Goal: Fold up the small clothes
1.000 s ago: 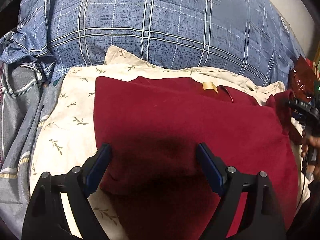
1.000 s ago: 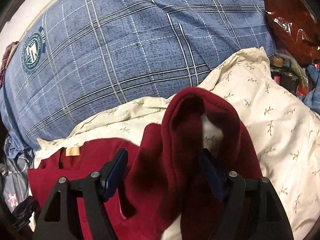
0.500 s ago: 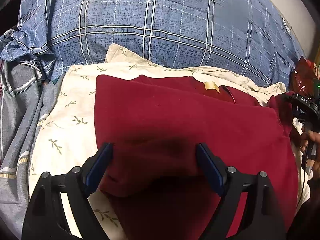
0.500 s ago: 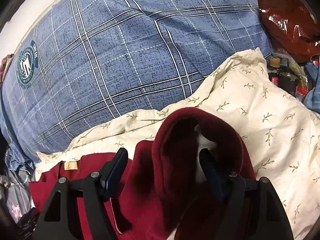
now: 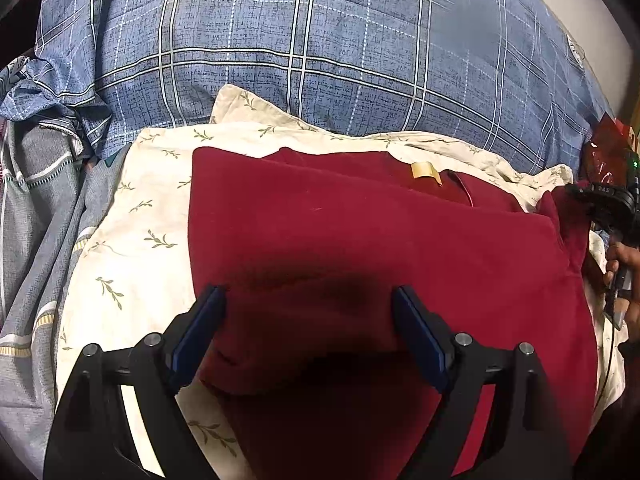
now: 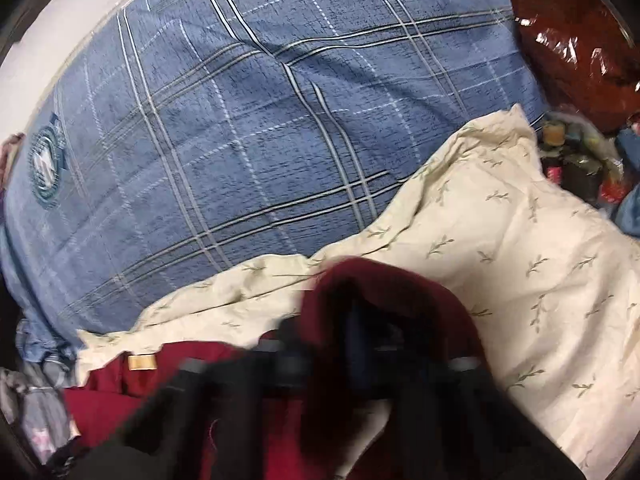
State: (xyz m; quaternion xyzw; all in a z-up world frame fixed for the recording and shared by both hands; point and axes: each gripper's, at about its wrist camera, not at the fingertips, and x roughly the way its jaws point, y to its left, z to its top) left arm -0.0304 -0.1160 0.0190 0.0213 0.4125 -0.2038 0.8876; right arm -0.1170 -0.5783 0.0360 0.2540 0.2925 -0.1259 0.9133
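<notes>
Maroon shirt (image 5: pixel 360 248) looks partly folded; a sleeve (image 6: pixel 384 300) is left. Left gripper (image 5: pixel 308 320) is spread apart, right gripper (image 6: pixel 360 344) too blurred to tell.

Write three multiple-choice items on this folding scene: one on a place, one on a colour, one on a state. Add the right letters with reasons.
1. Where does the tan label sit on the red garment?
A. far edge
B. near edge
C. hanging off it

2. What colour is the plaid bedding behind?
A. green
B. blue
C. orange

3. How is the left gripper?
A. shut on the label
B. open above the garment
C. out of view

Answers:
1 A, the label lies at the neckline by the leaf-print sheet.
2 B, blue with pale lines.
3 B, its fingers stand wide apart over red cloth.
</notes>
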